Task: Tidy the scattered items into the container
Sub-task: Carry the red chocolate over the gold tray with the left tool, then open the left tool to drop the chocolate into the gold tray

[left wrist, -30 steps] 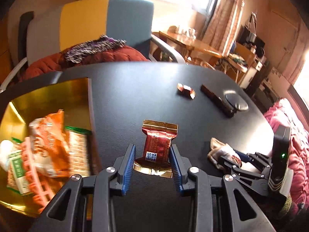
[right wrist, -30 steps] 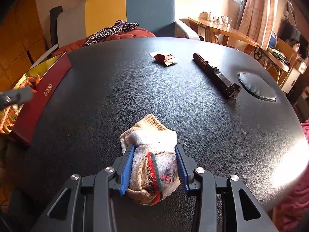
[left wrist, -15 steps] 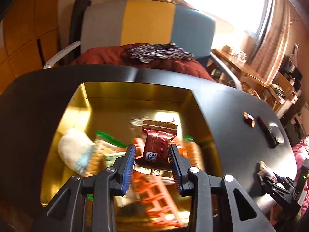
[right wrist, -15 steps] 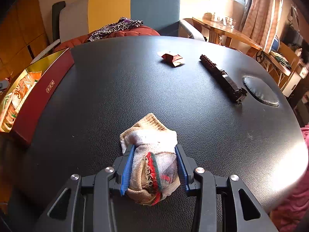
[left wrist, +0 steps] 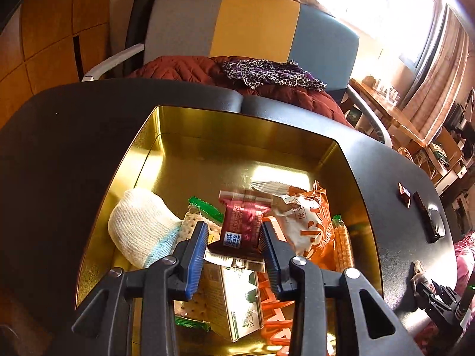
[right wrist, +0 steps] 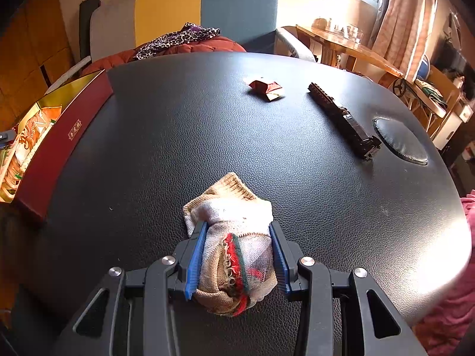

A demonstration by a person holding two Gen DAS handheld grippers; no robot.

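Note:
My left gripper (left wrist: 233, 247) hangs over the gold-lined box (left wrist: 237, 145). Its jaws stand a little apart from a dark red snack packet (left wrist: 242, 222), which is blurred and tilted between them over the pile. The box holds a white rolled sock (left wrist: 139, 225), an orange bag (left wrist: 308, 225) and cracker packs (left wrist: 231, 299). My right gripper (right wrist: 239, 259) is shut on a beige rolled sock (right wrist: 234, 243) with red and green stripes, low over the black table (right wrist: 207, 136). The box shows as a red wall (right wrist: 62, 148) at the left.
A small red wrapped candy (right wrist: 265, 86) and a long dark bar-shaped object (right wrist: 341, 118) lie at the far side of the table, beside a round inset (right wrist: 399, 141). A chair with a red jacket (left wrist: 207, 68) stands behind the table.
My left gripper carried the red packet from the table to over the box, and its jaws have now parted from the packet. My right gripper has kept the sock in place.

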